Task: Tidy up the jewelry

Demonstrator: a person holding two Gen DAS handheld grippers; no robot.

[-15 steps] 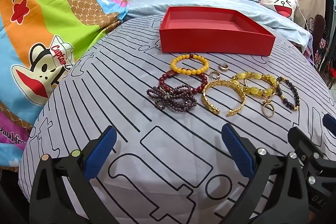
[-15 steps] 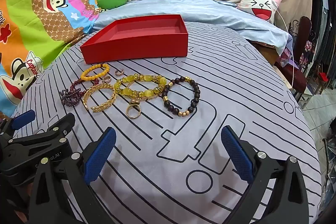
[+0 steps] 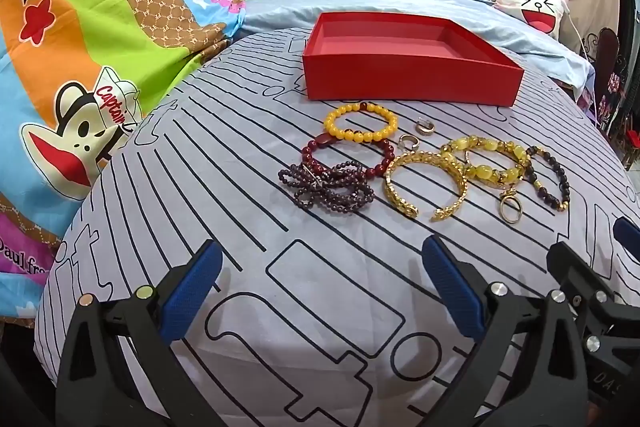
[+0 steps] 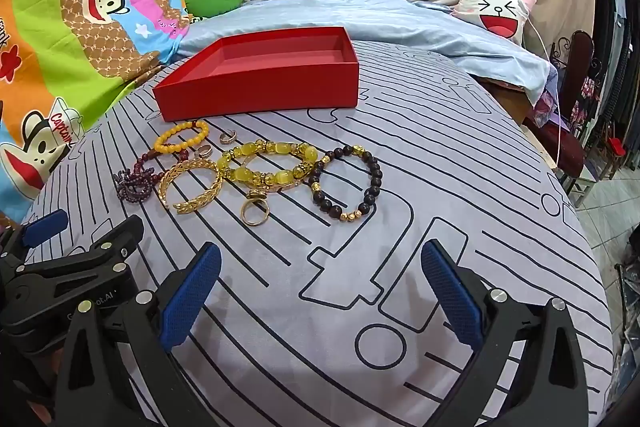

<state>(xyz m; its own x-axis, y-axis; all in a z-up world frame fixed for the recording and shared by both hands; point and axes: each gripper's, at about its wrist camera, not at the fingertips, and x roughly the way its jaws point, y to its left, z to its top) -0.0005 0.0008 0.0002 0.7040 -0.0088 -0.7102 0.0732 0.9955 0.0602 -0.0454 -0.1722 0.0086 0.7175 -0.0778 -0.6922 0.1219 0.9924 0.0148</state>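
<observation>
An empty red box (image 3: 412,83) (image 4: 260,95) stands at the back of the striped grey sheet. In front of it lie several pieces: a yellow bead bracelet (image 3: 360,127) (image 4: 182,137), a dark red bead bracelet (image 3: 348,159), a purple bead string (image 3: 326,189) (image 4: 134,183), a gold cuff (image 3: 424,187) (image 4: 192,187), a yellow-green stone bracelet (image 3: 486,161) (image 4: 266,163), a black bead bracelet (image 3: 548,179) (image 4: 346,183) and small rings (image 3: 510,209) (image 4: 254,213). My left gripper (image 3: 320,287) and my right gripper (image 4: 320,287) are both open and empty, short of the jewelry.
A colourful cartoon blanket (image 3: 80,67) lies at the left. A light blue sheet (image 4: 360,23) and a cartoon-face pillow (image 4: 500,11) lie behind the box. The bed edge drops off at the right toward a chair (image 4: 576,99) and tiled floor.
Both views have shifted very slightly; nothing on the bed has moved and both grippers stay open.
</observation>
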